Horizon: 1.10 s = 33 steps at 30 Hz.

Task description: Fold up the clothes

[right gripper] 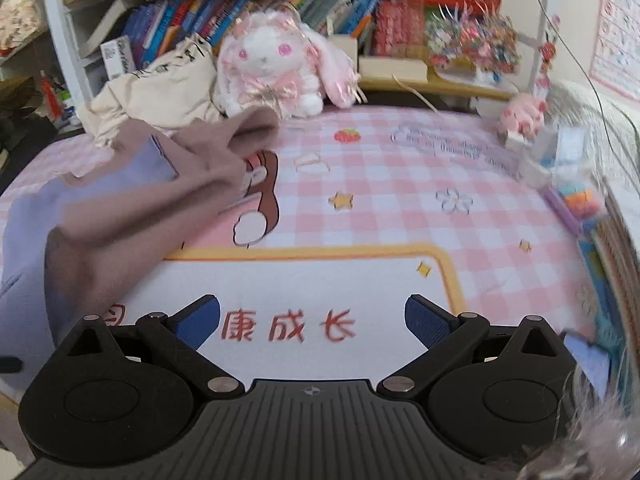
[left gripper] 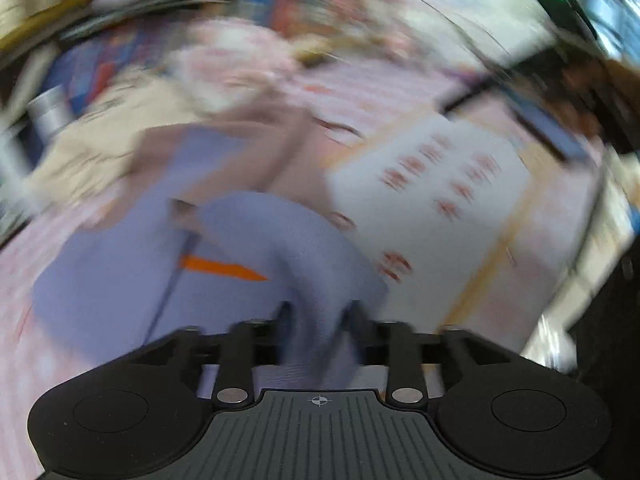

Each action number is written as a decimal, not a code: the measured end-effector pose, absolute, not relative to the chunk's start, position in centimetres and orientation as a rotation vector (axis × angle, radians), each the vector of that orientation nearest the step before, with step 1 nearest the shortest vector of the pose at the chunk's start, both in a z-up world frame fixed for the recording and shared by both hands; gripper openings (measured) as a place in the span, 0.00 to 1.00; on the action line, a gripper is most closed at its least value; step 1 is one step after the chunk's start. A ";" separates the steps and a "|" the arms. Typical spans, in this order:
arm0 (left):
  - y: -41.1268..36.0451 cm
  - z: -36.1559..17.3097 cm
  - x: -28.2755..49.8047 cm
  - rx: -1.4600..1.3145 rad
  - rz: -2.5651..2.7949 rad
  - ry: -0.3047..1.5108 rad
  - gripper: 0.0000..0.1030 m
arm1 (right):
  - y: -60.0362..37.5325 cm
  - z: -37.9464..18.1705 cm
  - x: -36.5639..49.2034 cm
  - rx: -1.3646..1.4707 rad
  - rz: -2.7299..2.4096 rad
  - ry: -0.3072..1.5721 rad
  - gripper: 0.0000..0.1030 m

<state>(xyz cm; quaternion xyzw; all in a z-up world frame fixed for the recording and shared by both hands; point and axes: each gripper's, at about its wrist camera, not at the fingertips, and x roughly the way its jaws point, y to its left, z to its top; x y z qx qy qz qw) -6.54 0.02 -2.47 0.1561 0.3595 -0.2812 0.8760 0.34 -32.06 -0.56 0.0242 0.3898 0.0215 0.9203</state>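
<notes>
Left gripper (left gripper: 318, 316): black ribbed housing low in the frame; a fold of the lavender garment (left gripper: 256, 240) runs up between the jaws; heavy blur, grip cannot be told.
Right gripper (right gripper: 312, 318): blue textured pads (right gripper: 200, 320) wide apart, nothing between them.
Garment: soft knit, lavender and dusty pink, crumpled at left in the right view (right gripper: 132, 200), long axis slanting from lower left to upper right.
Tablecloth (right gripper: 400, 184): pink check, printed.
Plush rabbit (right gripper: 276, 68): fluffy, upper centre.

A: Where's everything sitting?
B: Garment (right gripper: 132, 200) is on the mat's (right gripper: 360, 216) left side, bag (right gripper: 160, 92) behind it, plush rabbit (right gripper: 276, 68) right of the bag, bookshelf (right gripper: 280, 4) behind both.
</notes>
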 end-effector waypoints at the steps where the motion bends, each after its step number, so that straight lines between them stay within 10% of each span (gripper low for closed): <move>1: 0.6 -2.0 -7.2 0.266 -0.548 0.725 0.62 | -32.2 -0.2 0.6 0.048 0.050 0.794 0.98; 16: 2.3 -1.8 0.7 0.381 -0.200 0.739 0.67 | -20.0 1.9 5.8 0.044 0.499 0.862 0.92; 22: 2.1 -4.3 3.4 0.589 -0.237 0.744 0.66 | -10.4 -0.2 9.2 -0.059 0.564 0.979 0.58; 26: 2.9 -5.4 4.5 0.623 -0.277 0.761 0.54 | -8.6 -2.7 10.9 -0.068 0.470 1.047 0.06; 30: 3.8 -5.7 5.7 0.584 -0.282 0.762 0.25 | -14.6 0.3 6.2 0.160 0.226 0.892 0.04; 33: 3.9 -5.7 5.8 0.569 -0.299 0.747 0.23 | -20.3 1.7 -0.5 0.309 0.064 0.927 0.04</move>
